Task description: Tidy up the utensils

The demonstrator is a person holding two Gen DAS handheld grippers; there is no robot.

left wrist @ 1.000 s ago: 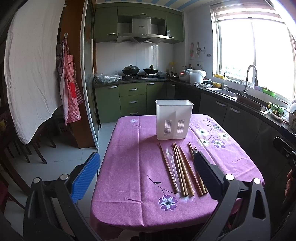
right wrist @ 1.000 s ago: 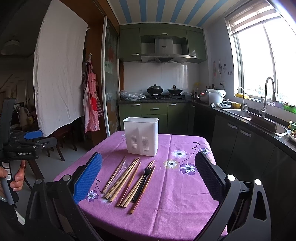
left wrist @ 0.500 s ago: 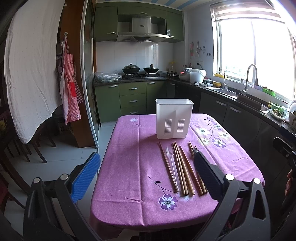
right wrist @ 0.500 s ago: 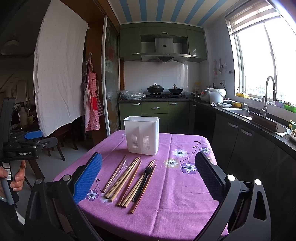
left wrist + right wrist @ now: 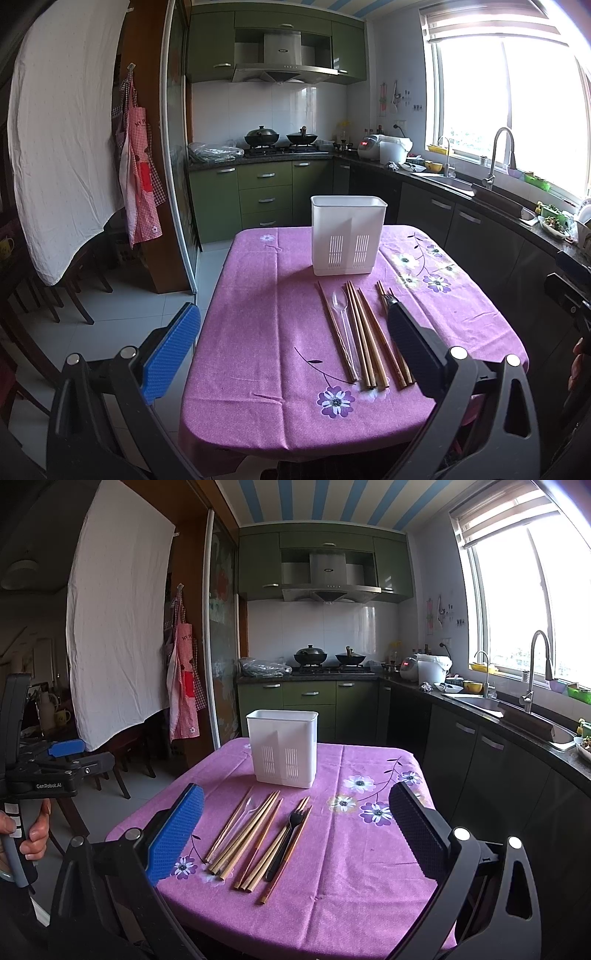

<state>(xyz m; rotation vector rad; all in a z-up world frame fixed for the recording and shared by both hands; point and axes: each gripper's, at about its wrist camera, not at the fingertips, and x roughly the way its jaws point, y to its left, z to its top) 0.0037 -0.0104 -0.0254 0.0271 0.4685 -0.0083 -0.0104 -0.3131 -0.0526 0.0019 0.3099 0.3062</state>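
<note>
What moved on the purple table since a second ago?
Nothing visibly moved. The chopsticks, clear spoon and black fork lie where they were before the white holder. Both claws stay open and empty, left claw, right claw.

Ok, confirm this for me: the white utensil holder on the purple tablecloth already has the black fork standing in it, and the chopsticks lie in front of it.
Not quite. The black fork is not in the white utensil holder; it lies flat on the purple tablecloth among the chopsticks, as the right wrist view shows. The chopsticks do lie in front of the holder.
</note>
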